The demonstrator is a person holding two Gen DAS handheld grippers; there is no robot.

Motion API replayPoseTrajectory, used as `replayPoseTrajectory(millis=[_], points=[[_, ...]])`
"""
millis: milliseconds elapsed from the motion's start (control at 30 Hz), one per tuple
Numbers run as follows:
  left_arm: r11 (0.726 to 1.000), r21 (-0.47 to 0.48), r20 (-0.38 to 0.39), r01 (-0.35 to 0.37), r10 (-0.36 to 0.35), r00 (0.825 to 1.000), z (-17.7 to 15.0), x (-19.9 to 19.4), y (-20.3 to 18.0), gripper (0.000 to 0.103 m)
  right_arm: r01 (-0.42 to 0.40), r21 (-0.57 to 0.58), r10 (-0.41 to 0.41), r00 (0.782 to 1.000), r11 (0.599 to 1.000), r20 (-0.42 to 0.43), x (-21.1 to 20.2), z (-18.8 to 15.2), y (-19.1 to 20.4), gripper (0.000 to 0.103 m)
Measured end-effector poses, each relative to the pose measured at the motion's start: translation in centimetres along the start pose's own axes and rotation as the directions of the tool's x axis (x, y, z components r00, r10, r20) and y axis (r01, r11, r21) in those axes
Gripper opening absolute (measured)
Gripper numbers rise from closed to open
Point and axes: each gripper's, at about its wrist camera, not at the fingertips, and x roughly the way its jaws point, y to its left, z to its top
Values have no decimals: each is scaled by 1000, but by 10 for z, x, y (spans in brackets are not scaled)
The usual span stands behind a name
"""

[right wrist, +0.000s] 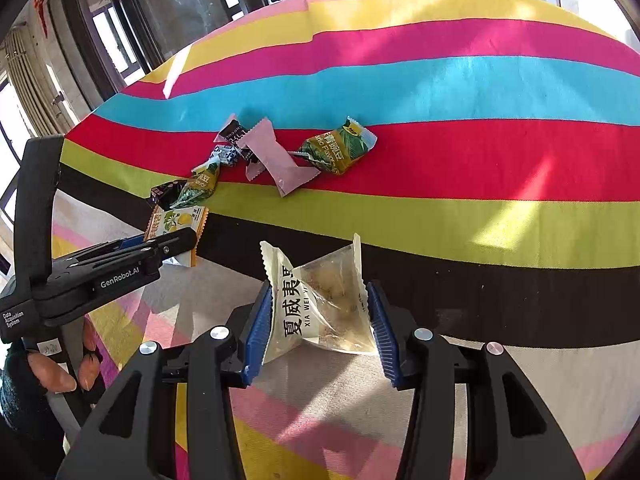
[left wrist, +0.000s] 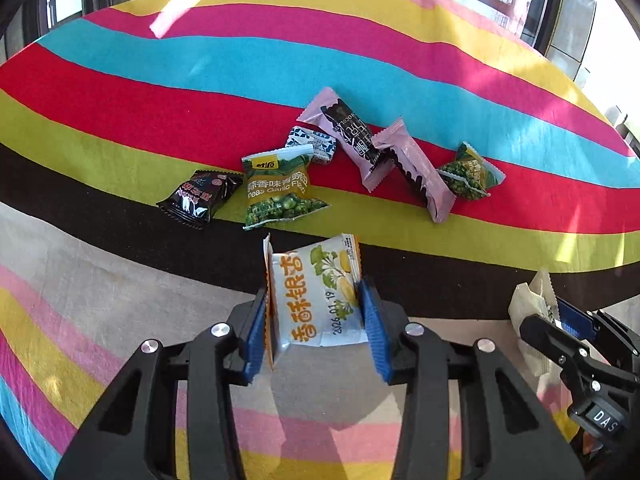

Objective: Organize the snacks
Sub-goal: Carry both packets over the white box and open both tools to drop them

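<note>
1. Our left gripper (left wrist: 316,320) is closed on a white ginkgo snack packet (left wrist: 316,296), blue pads pressing both its sides, above the grey stripe of the striped cloth (left wrist: 360,60).
2. Our right gripper (right wrist: 320,316) pinches a clear macadamia packet (right wrist: 320,300) the same way.
3. Beyond us, on the red and green stripes, lie two pea packets (left wrist: 280,188), a black packet (left wrist: 198,198), a small blue-white candy (left wrist: 314,142) and two lilac chocolate bars (left wrist: 352,136), loosely clustered.

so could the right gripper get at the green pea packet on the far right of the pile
Probably not yet: the path to the green pea packet looks open, but the right gripper is shut on a macadamia packet.
</note>
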Motion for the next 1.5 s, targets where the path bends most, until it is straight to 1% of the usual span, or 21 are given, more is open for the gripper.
replayPoseTrajectory(millis=[200, 267, 333, 467, 633, 667, 733, 767, 867, 933, 1033, 1133, 1367, 1500], points=[[998, -37, 11, 47, -47, 999, -47, -40, 38, 41, -12, 9, 12, 1000, 1000, 0, 0, 0, -2, 46], [997, -55, 12, 49, -48, 999, -59, -53, 55, 41, -11, 9, 12, 1000, 1000, 0, 0, 0, -2, 46], [995, -84, 15, 55, -54, 998, -66, -60, 66, 41, -11, 9, 11, 1000, 1000, 0, -1, 0, -2, 46], [983, -156, 25, 100, -97, 995, -77, -77, 85, 42, -13, 11, 13, 1000, 1000, 2, -1, 0, -2, 46], [975, -185, 47, 126, -119, 992, -89, -89, 99, 42, 12, -2, -12, 1000, 1000, -7, -4, -3, 7, 46], [974, -188, 52, 127, -119, 992, -92, -92, 103, 42, 2, 8, -2, 1000, 1000, -8, -6, -5, 10, 46], [972, -197, 61, 127, -117, 991, -94, -97, 111, 42, -73, 51, 74, 997, 996, -16, -8, -11, 18, 46], [971, -202, 67, 127, -116, 991, -97, -100, 116, 42, -91, 52, 93, 996, 994, -19, -8, -14, 25, 46], [969, -221, 80, 115, -99, 992, -102, -108, 131, 42, -98, -8, 98, 995, 995, -22, -8, -22, 58, 46], [963, -243, 86, 112, -94, 992, -106, -112, 142, 42, -143, -38, 142, 989, 989, -37, -6, -25, 81, 46], [956, -274, 96, 106, -83, 992, -112, -118, 157, 42, -169, -110, 163, 984, 979, -66, -2, -29, 114, 46], [950, -295, 98, 104, -78, 992, -120, -124, 170, 43, -206, -152, 195, 977, 967, -88, 0, -33, 141, 46], [946, -314, 98, 86, -58, 994, -139, -139, 193, 43, -273, -223, 244, 958, 936, -148, 7, -49, 191, 46], [944, -324, 105, 65, -32, 994, -148, -150, 210, 43, -315, -260, 276, 945, 913, -177, 10, -61, 217, 46]])
